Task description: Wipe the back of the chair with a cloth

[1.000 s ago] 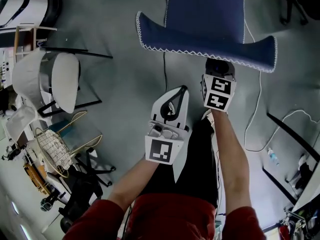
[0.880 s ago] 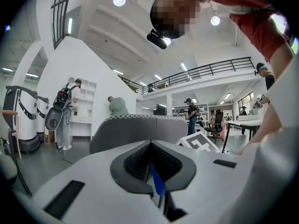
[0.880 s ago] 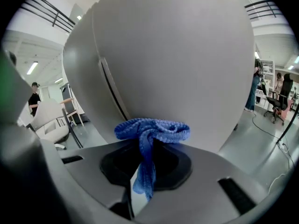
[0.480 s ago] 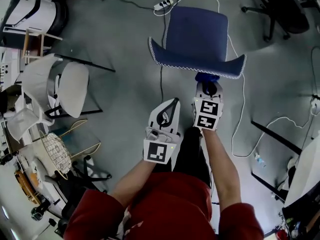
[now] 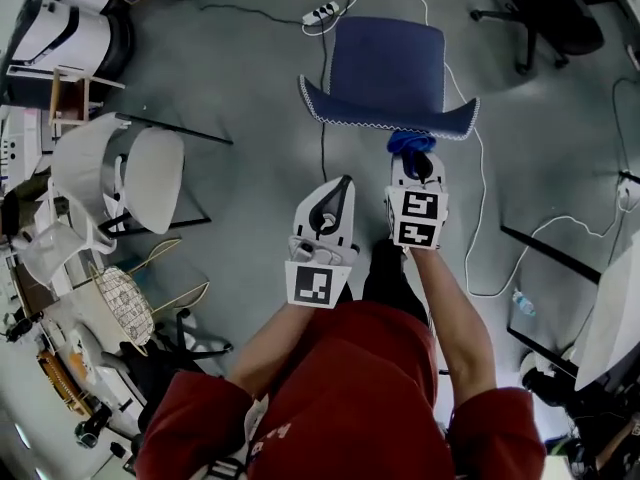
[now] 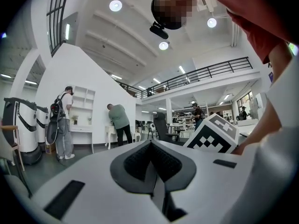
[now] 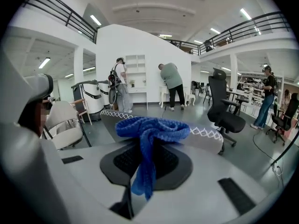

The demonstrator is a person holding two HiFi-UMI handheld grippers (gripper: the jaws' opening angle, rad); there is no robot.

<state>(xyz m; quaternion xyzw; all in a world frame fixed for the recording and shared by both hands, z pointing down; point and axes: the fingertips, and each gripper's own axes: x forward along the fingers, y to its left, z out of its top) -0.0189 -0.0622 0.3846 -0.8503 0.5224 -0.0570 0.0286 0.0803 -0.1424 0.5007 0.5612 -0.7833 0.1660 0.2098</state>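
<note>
A dark blue chair [image 5: 388, 63] with white zigzag stitching along its backrest rim [image 5: 385, 125] stands on the grey floor in front of me. My right gripper [image 5: 413, 156] is shut on a blue knitted cloth [image 5: 410, 142] just short of that rim; the cloth [image 7: 152, 129] bunches above the jaws in the right gripper view, with the stitched chair back [image 7: 205, 133] behind it. Beside it, my left gripper [image 5: 338, 190] is shut and holds nothing, a little back from the chair.
A white chair [image 5: 140, 176] and a wire basket [image 5: 118, 303] stand at the left. Cables and a power strip [image 5: 323, 12] lie on the floor around the blue chair. A black office chair [image 7: 225, 112] and several people stand farther off.
The blue chair now sits slightly smaller and farther up in the head view. Both grippers have drawn back slightly; the right still holds the cloth near the backrest rim.
</note>
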